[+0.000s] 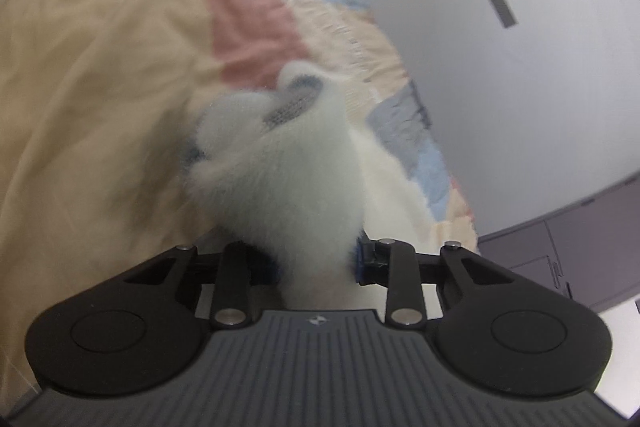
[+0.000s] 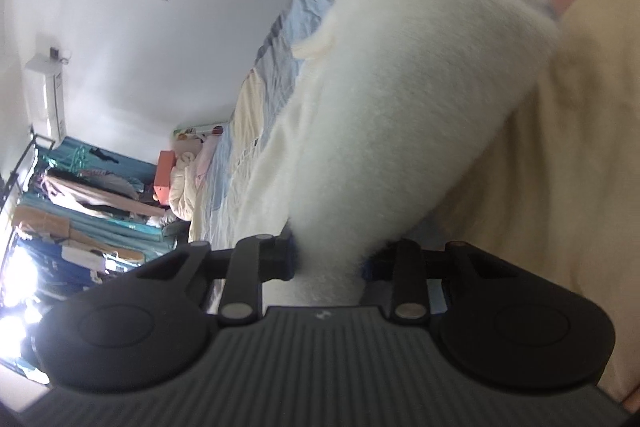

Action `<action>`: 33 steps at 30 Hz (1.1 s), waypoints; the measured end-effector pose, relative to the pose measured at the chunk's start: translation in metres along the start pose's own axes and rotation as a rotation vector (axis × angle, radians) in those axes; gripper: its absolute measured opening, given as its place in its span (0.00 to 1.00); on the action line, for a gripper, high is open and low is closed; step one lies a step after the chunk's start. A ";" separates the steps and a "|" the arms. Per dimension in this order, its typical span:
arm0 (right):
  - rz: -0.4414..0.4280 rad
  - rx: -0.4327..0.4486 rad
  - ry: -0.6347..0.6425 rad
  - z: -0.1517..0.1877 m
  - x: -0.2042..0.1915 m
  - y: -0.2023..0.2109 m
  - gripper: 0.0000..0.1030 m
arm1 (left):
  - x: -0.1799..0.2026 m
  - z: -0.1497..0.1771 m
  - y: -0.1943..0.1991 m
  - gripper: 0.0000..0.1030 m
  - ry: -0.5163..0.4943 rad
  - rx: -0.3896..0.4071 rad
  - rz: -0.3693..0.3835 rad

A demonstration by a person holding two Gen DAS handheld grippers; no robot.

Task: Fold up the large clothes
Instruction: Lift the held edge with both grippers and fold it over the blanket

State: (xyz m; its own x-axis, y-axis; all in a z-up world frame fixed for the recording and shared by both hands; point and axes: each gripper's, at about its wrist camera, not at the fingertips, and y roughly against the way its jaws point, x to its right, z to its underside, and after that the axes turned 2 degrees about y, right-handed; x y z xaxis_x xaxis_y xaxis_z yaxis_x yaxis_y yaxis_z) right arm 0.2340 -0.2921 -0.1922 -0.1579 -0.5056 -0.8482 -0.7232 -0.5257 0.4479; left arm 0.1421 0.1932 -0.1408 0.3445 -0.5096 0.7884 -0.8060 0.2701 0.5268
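Note:
A white fluffy garment (image 1: 288, 171) lies on a patchwork bedspread (image 1: 92, 79). In the left wrist view my left gripper (image 1: 318, 263) is shut on a thick bunch of its fleece, which rises away from the jaws; a grey mesh patch (image 1: 294, 103) shows near its far end. In the right wrist view my right gripper (image 2: 330, 263) is shut on another bunch of the same white garment (image 2: 400, 99), which stretches up and to the right from the jaws. The fingertips of both grippers are buried in the fleece. Both views are blurred.
The bedspread (image 2: 560, 155) has cream, pink, blue and grey patches. A white wall (image 1: 500, 67) runs along the bed's right side in the left view. In the right view a clothes rack (image 2: 80, 195), an air conditioner (image 2: 46, 95) and piled bedding (image 2: 188, 183) stand beyond the bed.

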 end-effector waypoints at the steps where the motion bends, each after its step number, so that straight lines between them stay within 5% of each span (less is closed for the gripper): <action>1: -0.005 0.002 0.021 0.000 -0.004 0.006 0.31 | 0.005 0.000 0.007 0.33 -0.011 0.004 0.012; 7: -0.039 0.030 0.098 0.003 -0.028 0.048 0.31 | 0.029 0.011 0.052 0.33 -0.093 0.008 0.069; 15: -0.090 0.062 0.118 0.003 -0.041 0.098 0.32 | 0.047 0.031 0.105 0.34 -0.079 -0.026 0.092; 22: -0.013 0.045 0.135 0.013 -0.023 0.094 0.32 | 0.028 0.045 0.088 0.40 -0.088 -0.070 0.029; 33: -0.024 0.070 0.100 -0.004 -0.042 0.083 0.34 | 0.046 0.014 0.065 0.40 -0.074 -0.006 0.115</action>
State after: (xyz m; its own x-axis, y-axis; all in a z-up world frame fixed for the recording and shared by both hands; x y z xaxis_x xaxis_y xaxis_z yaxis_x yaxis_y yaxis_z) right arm 0.1839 -0.3171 -0.1182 -0.0742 -0.5612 -0.8243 -0.7716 -0.4913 0.4040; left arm 0.0991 0.1755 -0.0747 0.2135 -0.5336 0.8183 -0.8350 0.3352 0.4364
